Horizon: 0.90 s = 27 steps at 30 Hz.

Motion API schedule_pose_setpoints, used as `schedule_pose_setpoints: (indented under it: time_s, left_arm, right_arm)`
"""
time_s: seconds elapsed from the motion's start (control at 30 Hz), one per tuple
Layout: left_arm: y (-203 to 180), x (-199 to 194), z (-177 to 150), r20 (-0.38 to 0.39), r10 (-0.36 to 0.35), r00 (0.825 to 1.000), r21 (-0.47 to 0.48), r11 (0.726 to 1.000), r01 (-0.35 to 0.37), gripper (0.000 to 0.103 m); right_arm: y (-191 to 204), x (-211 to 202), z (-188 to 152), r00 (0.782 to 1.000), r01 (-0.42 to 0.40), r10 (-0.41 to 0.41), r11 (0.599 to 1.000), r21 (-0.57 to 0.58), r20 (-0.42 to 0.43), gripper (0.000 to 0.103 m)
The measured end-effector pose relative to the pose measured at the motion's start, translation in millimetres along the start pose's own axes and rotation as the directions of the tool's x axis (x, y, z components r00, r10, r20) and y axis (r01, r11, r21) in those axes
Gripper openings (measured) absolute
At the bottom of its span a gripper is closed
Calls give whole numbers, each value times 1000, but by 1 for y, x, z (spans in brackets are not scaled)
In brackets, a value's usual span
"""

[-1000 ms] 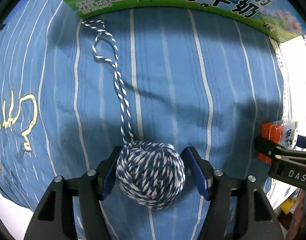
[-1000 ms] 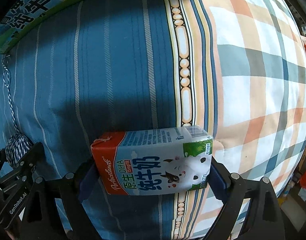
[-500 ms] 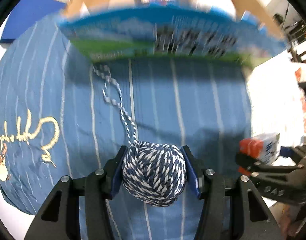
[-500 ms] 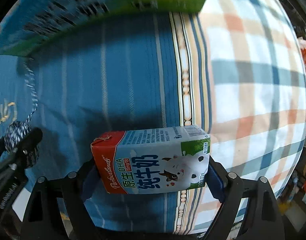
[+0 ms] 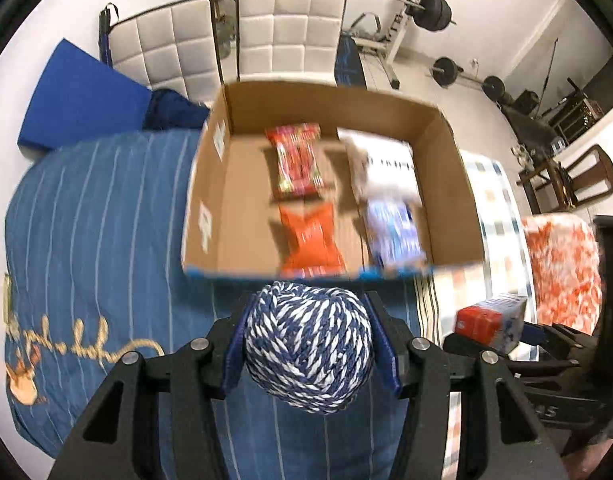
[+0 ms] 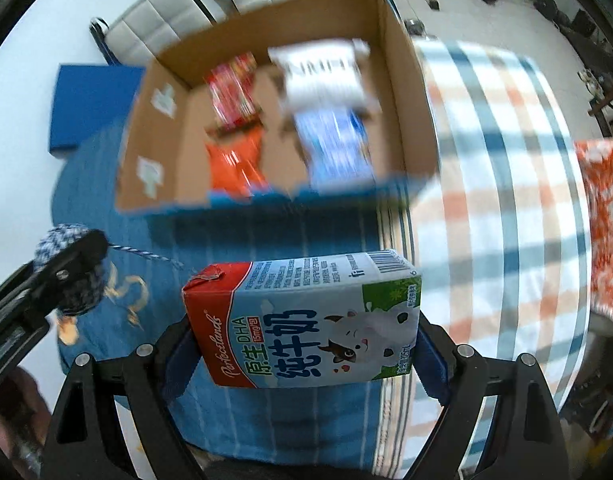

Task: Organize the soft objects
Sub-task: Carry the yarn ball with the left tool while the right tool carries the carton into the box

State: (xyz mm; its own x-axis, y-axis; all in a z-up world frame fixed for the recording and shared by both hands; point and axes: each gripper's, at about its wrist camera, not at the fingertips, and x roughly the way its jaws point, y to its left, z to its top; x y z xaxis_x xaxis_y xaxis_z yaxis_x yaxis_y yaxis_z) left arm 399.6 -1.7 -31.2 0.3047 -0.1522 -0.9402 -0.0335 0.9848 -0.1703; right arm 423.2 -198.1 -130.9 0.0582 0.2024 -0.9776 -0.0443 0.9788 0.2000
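My left gripper (image 5: 308, 344) is shut on a blue-and-white yarn ball (image 5: 308, 346), held in the air above the blue striped bedding (image 5: 94, 216). A loose strand (image 6: 146, 254) trails from the yarn ball (image 6: 68, 268) in the right wrist view. My right gripper (image 6: 302, 340) is shut on a milk carton (image 6: 306, 320), red at one end with a cartoon cow, gripped by its two short ends. That milk carton (image 5: 490, 322) also shows at the right of the left wrist view. Ahead lies an open cardboard box (image 5: 242, 112) holding several snack packets, blurred.
The box (image 6: 390, 60) sits on the bed between the blue bedding and a checked quilt (image 6: 502, 168). An orange-patterned cushion (image 5: 562, 268) lies at the right. White padded chairs (image 5: 290, 32), a blue pad (image 5: 78, 96) and gym weights (image 5: 430, 8) stand beyond the bed.
Both grippers rose with their loads, lifting the yarn ball and carton off the bedding. The box's printed side gave way to a view down into its inside. The left jaws tightened on the yarn.
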Motion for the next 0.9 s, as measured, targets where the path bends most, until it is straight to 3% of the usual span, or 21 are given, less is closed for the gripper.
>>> schedule_pose_setpoints:
  time_s: [0.13, 0.23, 0.33, 0.5, 0.6, 0.77, 0.9]
  left_arm:
    - [18, 11, 32, -5, 9, 1000, -28, 1000, -10, 51]
    - [33, 31, 52, -42, 19, 999, -55, 998, -21, 51]
    - [46, 56, 64, -98, 13, 995, -86, 996, -21, 51]
    - [65, 96, 76, -189, -45, 981, -161, 987, 14, 51]
    - [70, 109, 83, -214, -42, 976, -173, 985, 4, 51]
    - [72, 133, 97, -269, 8, 963, -126, 991, -44, 51]
    - [68, 162, 93, -359, 71, 931, -53, 994, -96, 53]
  right_arm:
    - [13, -6, 41, 998, -60, 60, 998, -8, 31, 92]
    - [18, 14, 68, 990, -138, 138, 990, 20, 5, 92]
    - [21, 45, 93, 977, -205, 209, 976, 72, -48, 92]
    - [25, 109, 113, 952, -246, 265, 959, 139, -149, 92]
    - [22, 141, 113, 937, -252, 287, 951, 182, -201, 92]
    - [21, 170, 113, 937, -203, 246, 961, 189, -246, 92]
    - [21, 181, 114, 947, -135, 176, 977, 163, -268, 92]
